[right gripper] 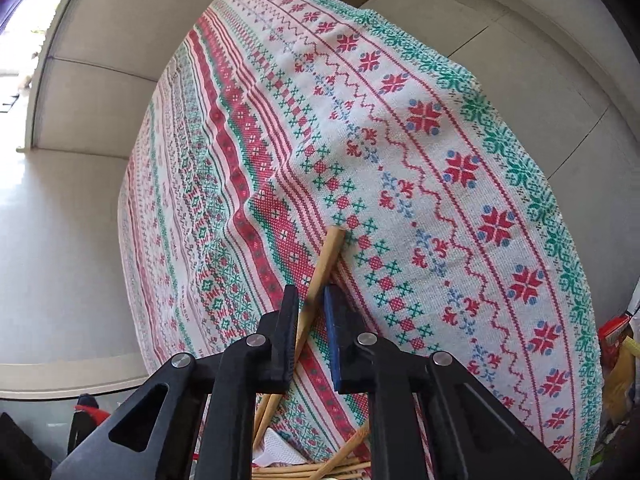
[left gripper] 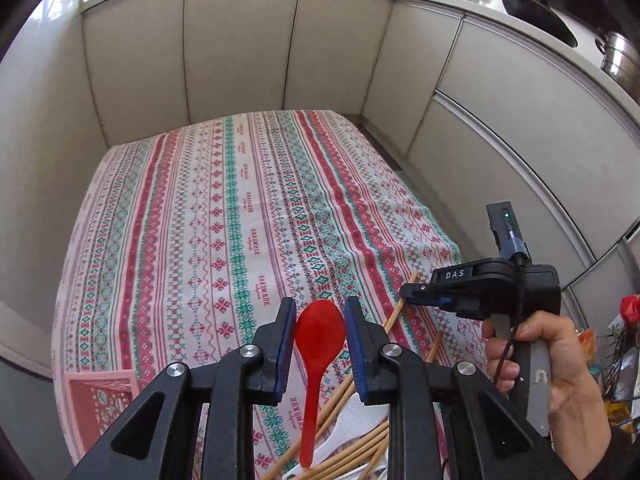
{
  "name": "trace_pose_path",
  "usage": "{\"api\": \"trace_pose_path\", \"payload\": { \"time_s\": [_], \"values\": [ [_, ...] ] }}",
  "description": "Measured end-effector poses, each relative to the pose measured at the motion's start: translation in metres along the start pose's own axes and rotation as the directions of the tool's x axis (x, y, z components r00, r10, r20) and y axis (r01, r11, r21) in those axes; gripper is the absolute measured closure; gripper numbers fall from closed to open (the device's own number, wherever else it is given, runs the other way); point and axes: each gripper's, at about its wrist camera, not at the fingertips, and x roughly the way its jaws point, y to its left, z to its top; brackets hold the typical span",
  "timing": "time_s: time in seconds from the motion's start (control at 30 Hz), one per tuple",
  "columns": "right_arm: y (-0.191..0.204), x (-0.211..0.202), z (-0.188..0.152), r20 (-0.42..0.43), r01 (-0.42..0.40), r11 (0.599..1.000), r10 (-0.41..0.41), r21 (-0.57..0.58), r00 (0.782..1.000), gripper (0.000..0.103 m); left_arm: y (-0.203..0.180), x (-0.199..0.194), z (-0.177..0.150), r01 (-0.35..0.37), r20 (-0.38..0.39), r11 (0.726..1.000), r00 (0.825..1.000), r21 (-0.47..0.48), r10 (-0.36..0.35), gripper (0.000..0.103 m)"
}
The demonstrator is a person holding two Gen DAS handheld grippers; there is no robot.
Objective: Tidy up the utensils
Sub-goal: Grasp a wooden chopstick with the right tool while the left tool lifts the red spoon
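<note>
A red plastic spoon [left gripper: 318,354] sits between the fingers of my left gripper [left gripper: 319,312], bowl forward, handle hanging down over the table; the pads touch the bowl's sides. Below it lie several wooden chopsticks [left gripper: 344,436] and white spoons [left gripper: 360,420]. My right gripper [right gripper: 311,300] is closed around a wooden chopstick [right gripper: 325,264] that sticks out forward over the cloth. The right gripper also shows in the left wrist view [left gripper: 412,292], held by a hand at the table's right edge.
The table carries a red, green and white patterned cloth [left gripper: 248,208]. A pink basket [left gripper: 100,396] stands at the near left. Beige cabinet fronts [left gripper: 240,48] surround the table. More chopsticks [right gripper: 320,468] lie below the right gripper.
</note>
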Motion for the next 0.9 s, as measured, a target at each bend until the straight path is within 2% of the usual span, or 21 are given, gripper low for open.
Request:
{"api": "trace_pose_path", "payload": {
  "time_s": [0.17,0.23,0.53,0.9],
  "values": [
    [0.018,0.005,-0.005,0.043,0.083,0.995,-0.081,-0.051,0.996,0.093,0.005,-0.015,-0.010,-0.024,0.036,1.000,0.999,-0.012,0.024,0.078],
    [0.020,0.006,-0.007,0.056,0.086,0.995,-0.083,-0.057,0.995,0.093,0.007,-0.019,-0.013,-0.031,0.047,0.999,0.998,-0.019,0.032,0.078],
    [0.007,-0.009,-0.010,0.057,-0.030,0.999,0.032,-0.032,0.998,0.094,0.018,-0.039,-0.017,-0.062,0.081,0.996,0.994,-0.060,0.067,0.078],
    [0.046,-0.089,-0.052,0.191,-0.055,0.979,0.093,-0.195,0.977,0.096,0.026,-0.086,-0.021,-0.113,0.176,0.988,0.976,-0.104,0.130,0.078]
  ]
}}
